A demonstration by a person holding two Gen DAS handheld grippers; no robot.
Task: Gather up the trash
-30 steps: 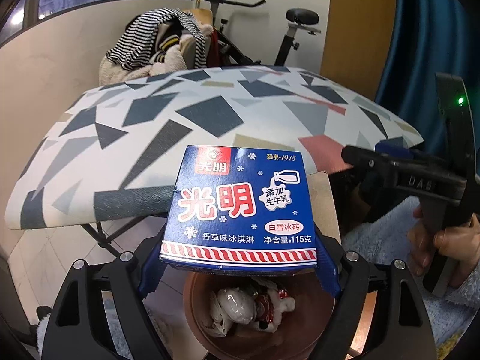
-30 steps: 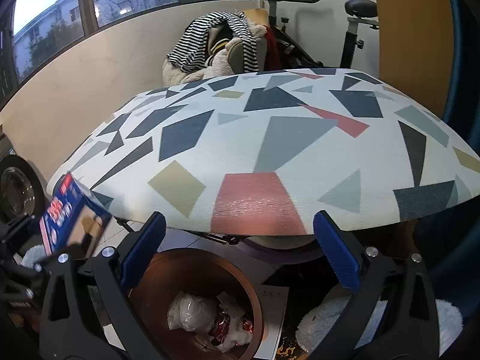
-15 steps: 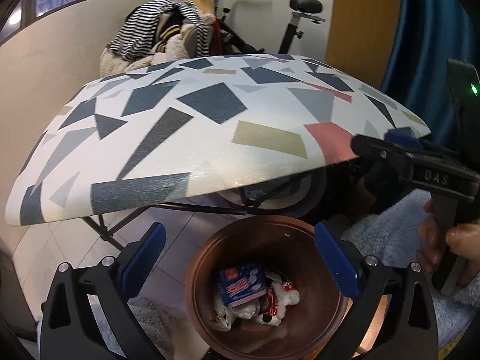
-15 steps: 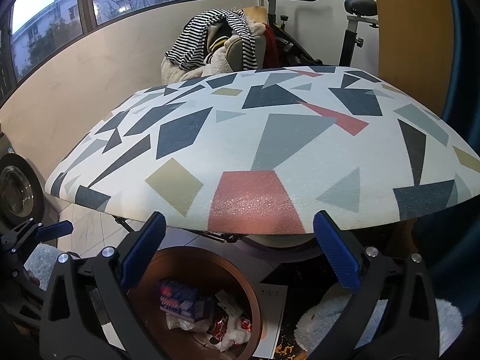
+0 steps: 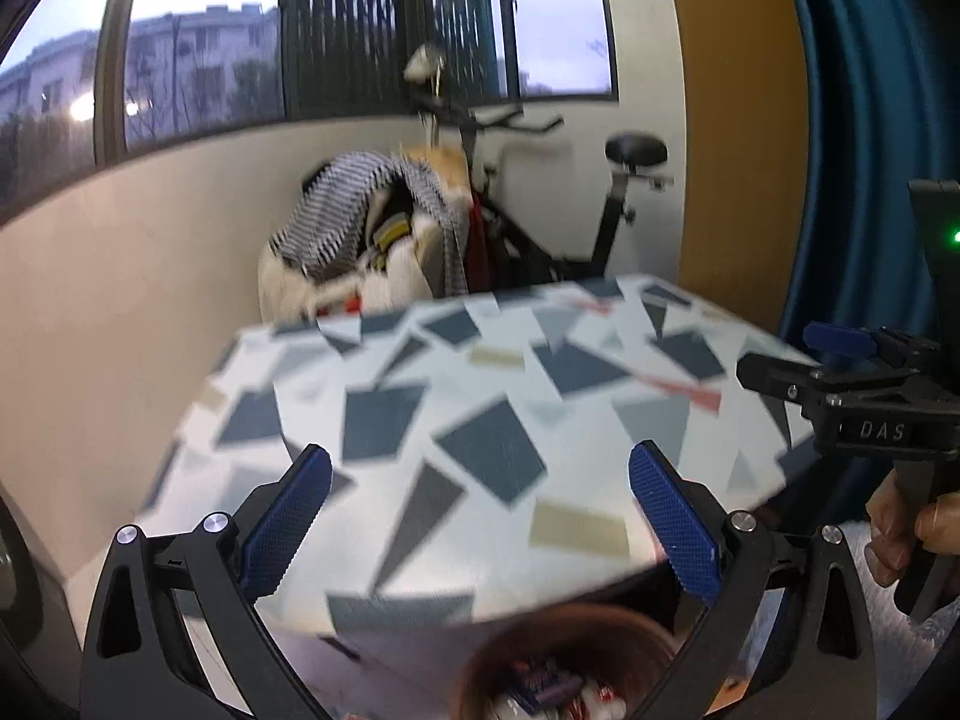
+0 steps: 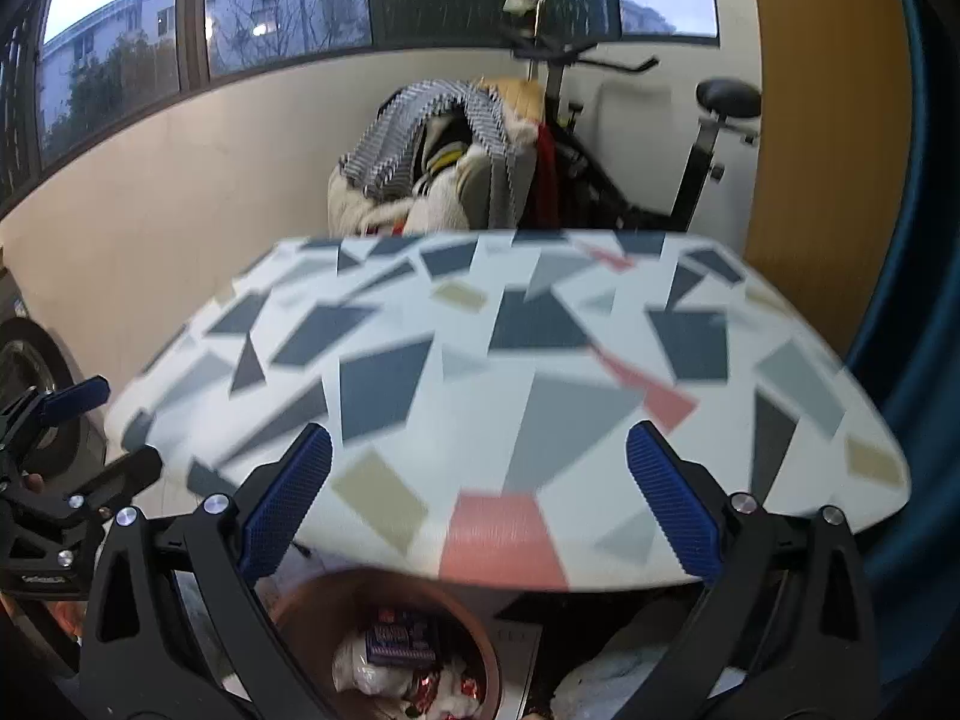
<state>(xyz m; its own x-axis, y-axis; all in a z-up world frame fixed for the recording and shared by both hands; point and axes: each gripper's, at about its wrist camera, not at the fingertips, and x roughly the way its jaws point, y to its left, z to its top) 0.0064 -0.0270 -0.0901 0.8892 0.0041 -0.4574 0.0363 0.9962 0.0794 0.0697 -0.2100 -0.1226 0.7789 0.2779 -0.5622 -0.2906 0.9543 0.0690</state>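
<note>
**Carton lying in the bin, both hand-held grippers spread and carrying nothing**

The blue ice-cream carton (image 6: 401, 636) is lying label-up inside the brown round trash bin (image 6: 480, 648), resting on top of crumpled white wrappers (image 6: 360, 669) and a red-and-white one (image 6: 441, 684). The bin is standing on the floor just under the near edge of the patterned bench (image 6: 510, 384), which makes sense for a task like this: rubbish lifted off the bench top only has to travel past the edge to reach the opening below.

The left hand-held gripper (image 5: 479, 525) is standing with its blue pads (image 5: 288, 525) spread wide. Its jaws have just been opening, and nothing is between them now; only the bench top and the bin rim (image 5: 570, 648) are showing through the gap, which is badly blurred. The right hand-held gripper (image 6: 479, 525) is likewise spread, with nothing between its pads (image 6: 675, 516). Both are angled downward over the near edge, so each camera is taking in bench top and bin together, a sensible pose for checking what is left to pick up.

In the left wrist view the right one (image 5: 840, 396) is appearing at the right-hand side, with a person's hand (image 5: 912, 531) wrapped round its grip.

As far as the blur allows, the bench top is showing nothing but its printed shapes, so my judgement is that this carton's step is finished and little or nothing remains on that surface. Behind the far edge a pile of clothes (image 6: 444, 150) is draped near an exercise bike (image 6: 690, 138).
</note>
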